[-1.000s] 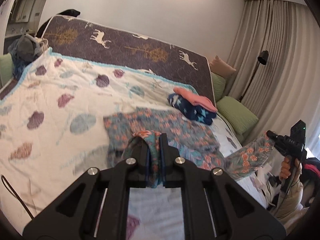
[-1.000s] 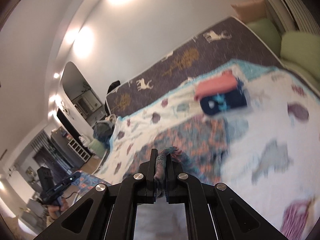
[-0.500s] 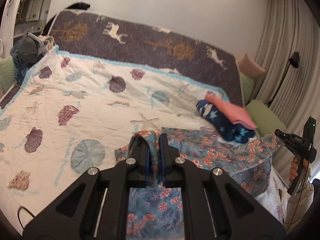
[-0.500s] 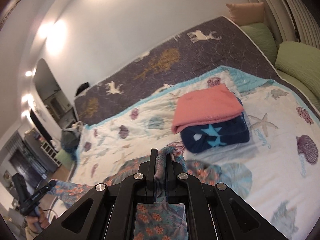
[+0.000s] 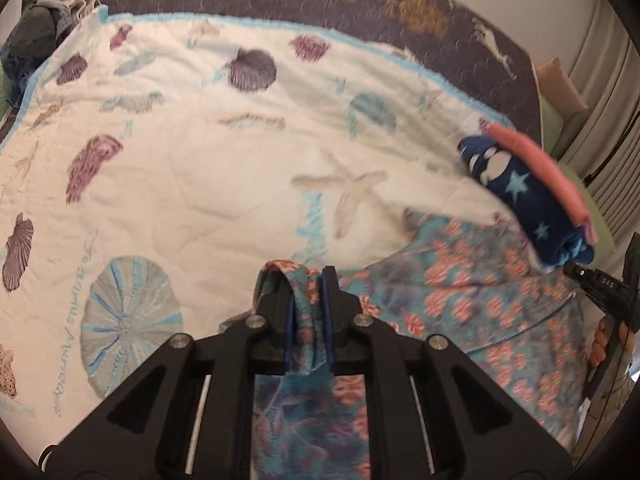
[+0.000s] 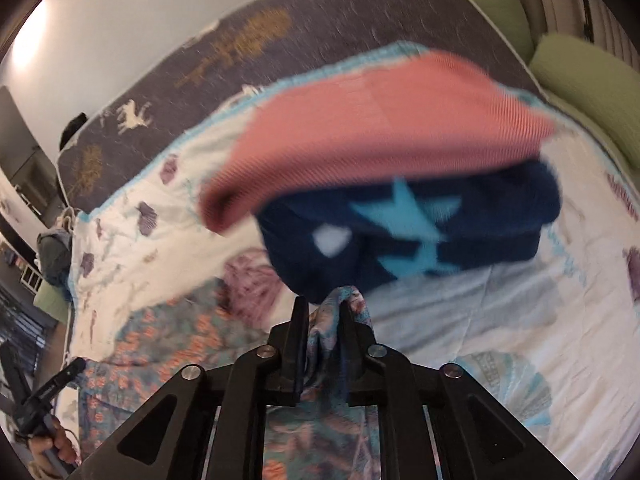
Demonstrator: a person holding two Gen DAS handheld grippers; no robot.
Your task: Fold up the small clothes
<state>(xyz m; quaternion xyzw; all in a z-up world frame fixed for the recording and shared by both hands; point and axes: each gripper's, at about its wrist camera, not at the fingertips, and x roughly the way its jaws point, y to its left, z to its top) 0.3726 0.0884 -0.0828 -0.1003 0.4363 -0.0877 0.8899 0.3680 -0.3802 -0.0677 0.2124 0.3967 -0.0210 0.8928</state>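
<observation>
Left wrist view is filled by the bed (image 5: 168,184), its white seashell quilt spread wide, with the floral garment (image 5: 460,280) laid across the near right part of it. The garment's long axis is stretched between the two claws, one end bunched in each, so the cloth runs rightward from the left claw (image 5: 307,320) toward the right claw, seen at the far right edge in a hand (image 5: 608,332). Just beyond the garment's far edge sits the folded stack (image 6: 400,184), a pink piece on a dark blue starred one; it lies directly ahead of the right claw (image 6: 323,344) and close to it, so the right hand is judged the nearer to the stack, and care is called for that the pile is not nudged when the fold is laid down.

Each claw is narrow, with a wad of floral cloth between its fingers; the jaws of both have just been opening, and the cloth is seen still lodged in the gaps, though whether it is gripped firmly cannot be told.

Compared with the earlier frames, the garment has been carried forward over the quilt and lowered, the stack looms much larger in the right wrist view, and the wall and curtains have dropped out of sight.
</observation>
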